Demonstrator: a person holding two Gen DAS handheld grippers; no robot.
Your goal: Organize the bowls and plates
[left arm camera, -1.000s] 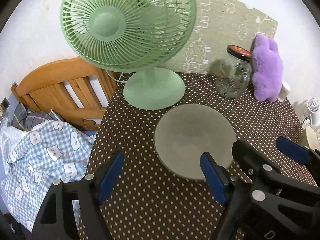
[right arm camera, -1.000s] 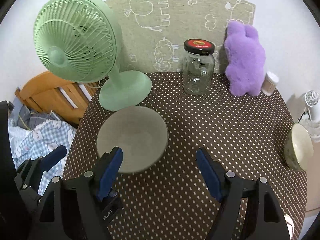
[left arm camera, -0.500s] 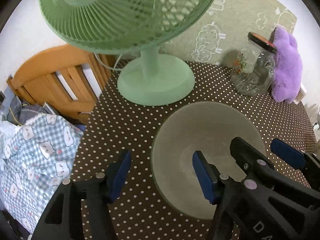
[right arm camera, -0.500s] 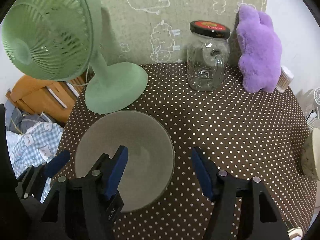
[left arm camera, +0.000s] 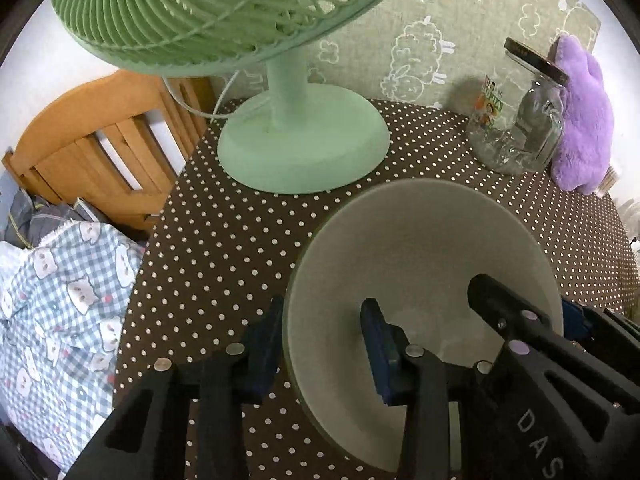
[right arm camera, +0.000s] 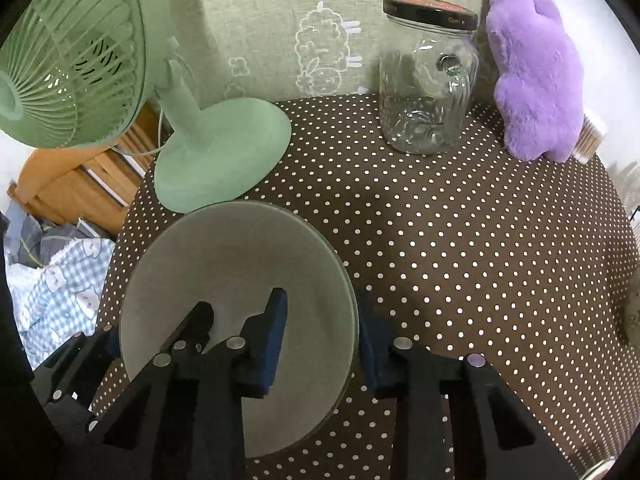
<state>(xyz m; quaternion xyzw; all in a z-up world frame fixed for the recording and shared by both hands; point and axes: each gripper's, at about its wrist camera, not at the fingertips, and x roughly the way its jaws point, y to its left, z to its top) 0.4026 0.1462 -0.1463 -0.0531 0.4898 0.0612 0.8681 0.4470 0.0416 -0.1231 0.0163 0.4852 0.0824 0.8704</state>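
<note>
Left gripper: lowered onto bowl; jaws just closed, now straddling its left rim
Right gripper: lowered likewise; jaws just closed, astride right rim
Bowl: formerly ahead of both grippers, now between their pads

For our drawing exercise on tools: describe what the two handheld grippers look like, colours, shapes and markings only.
Both the left gripper and the right gripper are matt black plastic frames with triangular cut-outs and round silver rivets. Each has two fingers faced with dark blue pads. White letters "DAS" mark the right gripper's side. No cables or sleeves show.
</note>
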